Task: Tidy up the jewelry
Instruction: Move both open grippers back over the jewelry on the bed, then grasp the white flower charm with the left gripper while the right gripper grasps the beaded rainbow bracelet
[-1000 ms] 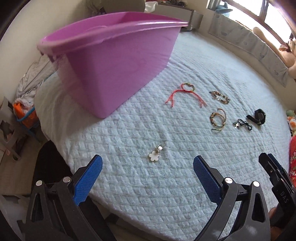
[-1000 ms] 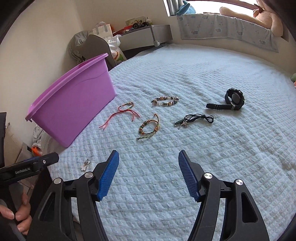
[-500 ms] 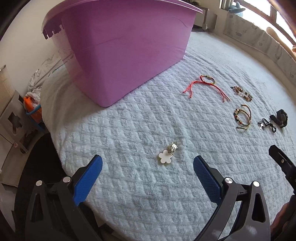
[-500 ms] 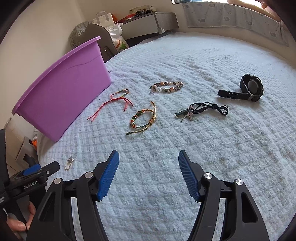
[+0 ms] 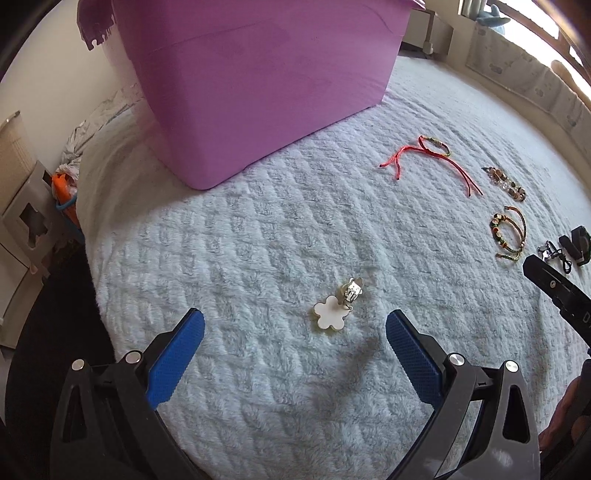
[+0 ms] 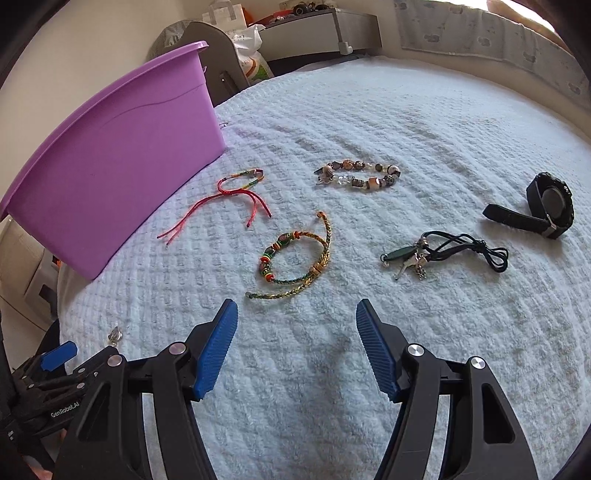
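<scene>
Jewelry lies on a pale quilted bed [image 5: 280, 229]. A white flower clip-on earring [image 5: 332, 312] sits just ahead of my open, empty left gripper [image 5: 294, 332]. My right gripper [image 6: 297, 321] is open and empty, just short of a green-gold braided bracelet [image 6: 295, 254]. Beyond it lie a red string bracelet [image 6: 236, 192], a beaded bracelet [image 6: 358, 173], a black cord necklace with charms [image 6: 443, 253] and a black watch [image 6: 543, 206]. A purple plastic tub [image 5: 258, 74] stands at the left, also in the right wrist view [image 6: 110, 147].
The bed's edge drops off at the left by a cardboard box [image 5: 26, 206] and orange clutter [image 5: 64, 184]. A chair [image 6: 218, 55], bags and a shelf [image 6: 325, 26] stand beyond the bed. Padded bumpers [image 6: 480, 33] line the far side.
Both grippers have moved forward and down toward the bed. The earring now lies closer to the left jaws, the braided bracelet closer to the right jaws. Nothing has been gripped.
</scene>
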Tool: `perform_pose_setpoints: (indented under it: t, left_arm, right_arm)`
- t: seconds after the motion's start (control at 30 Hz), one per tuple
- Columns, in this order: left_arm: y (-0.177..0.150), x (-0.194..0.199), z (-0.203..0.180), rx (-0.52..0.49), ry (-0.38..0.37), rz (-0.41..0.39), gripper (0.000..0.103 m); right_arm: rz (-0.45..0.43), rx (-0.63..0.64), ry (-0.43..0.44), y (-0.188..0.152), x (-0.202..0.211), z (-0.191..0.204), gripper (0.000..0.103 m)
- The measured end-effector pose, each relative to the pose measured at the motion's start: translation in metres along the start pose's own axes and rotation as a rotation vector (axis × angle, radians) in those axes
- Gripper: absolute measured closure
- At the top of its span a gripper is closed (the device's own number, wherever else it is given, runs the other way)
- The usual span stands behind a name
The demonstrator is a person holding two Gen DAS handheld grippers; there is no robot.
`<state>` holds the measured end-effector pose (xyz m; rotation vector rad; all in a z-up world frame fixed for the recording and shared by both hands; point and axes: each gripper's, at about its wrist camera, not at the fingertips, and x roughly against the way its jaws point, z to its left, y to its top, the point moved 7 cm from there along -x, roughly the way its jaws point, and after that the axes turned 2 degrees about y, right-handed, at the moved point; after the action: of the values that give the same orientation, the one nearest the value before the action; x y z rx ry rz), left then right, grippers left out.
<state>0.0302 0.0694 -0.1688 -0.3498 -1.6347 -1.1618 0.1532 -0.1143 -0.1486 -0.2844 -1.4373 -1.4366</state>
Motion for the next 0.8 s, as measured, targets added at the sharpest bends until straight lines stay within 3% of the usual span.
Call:
perform_pose_setpoints:
  t: [0.27, 0.8]
  left_arm:
    - [0.0, -0.007, 0.006, 0.083, -0.007, 0.01, 0.006]
    - [0.006, -0.019, 0.0, 0.089, 0.066, -0.024, 0.006]
  right_arm:
    - [0.023, 0.052, -0.007, 0.004, -0.014, 0.005, 0.039]
    - [0.031, 0.064, -0.055, 0.015, -0.038, 0.005, 0.039]
